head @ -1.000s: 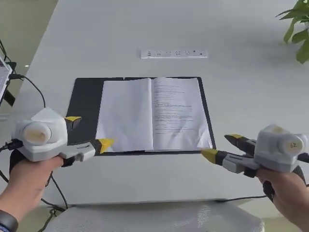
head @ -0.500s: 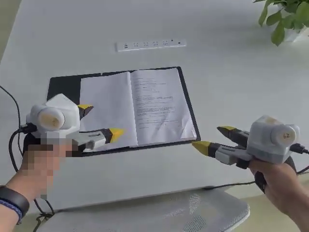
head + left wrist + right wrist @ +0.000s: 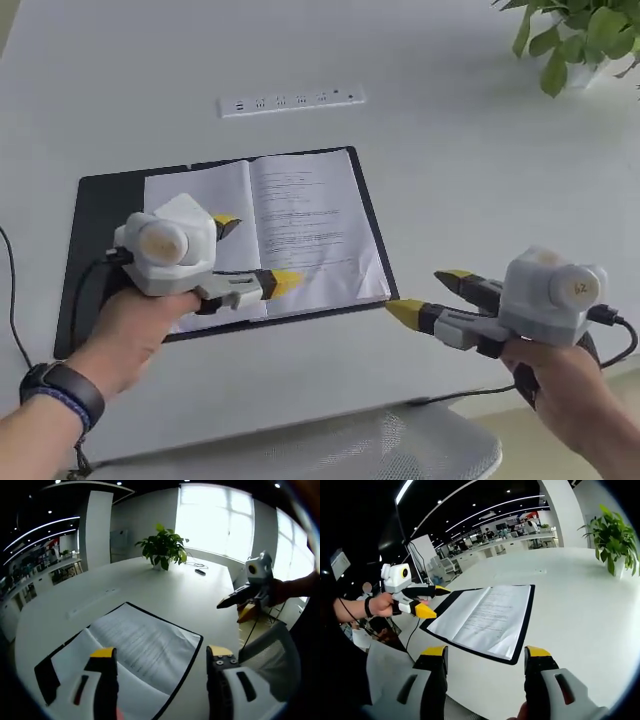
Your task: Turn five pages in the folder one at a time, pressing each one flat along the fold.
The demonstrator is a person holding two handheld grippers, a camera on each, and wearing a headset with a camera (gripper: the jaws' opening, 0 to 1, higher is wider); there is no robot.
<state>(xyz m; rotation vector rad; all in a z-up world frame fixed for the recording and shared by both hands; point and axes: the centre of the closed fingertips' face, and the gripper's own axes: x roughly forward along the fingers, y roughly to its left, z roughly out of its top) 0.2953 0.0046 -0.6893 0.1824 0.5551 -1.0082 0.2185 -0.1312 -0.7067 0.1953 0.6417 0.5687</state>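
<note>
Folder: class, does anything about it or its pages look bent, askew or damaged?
One small thing: the printed page has its near outer corner curling up slightly off the folder instead of lying flat. No tears or spills can be seen.

A handwritten number, seemingly 62, stands on the round end cap of the right gripper point(image 3: 428, 294), at about four o'clock in the head view. The right-hand page point(image 3: 310, 225) of the folder point(image 3: 100, 220), just above centre toward twelve o'clock, carries printed lines of text, too small and blurred to read.
</note>
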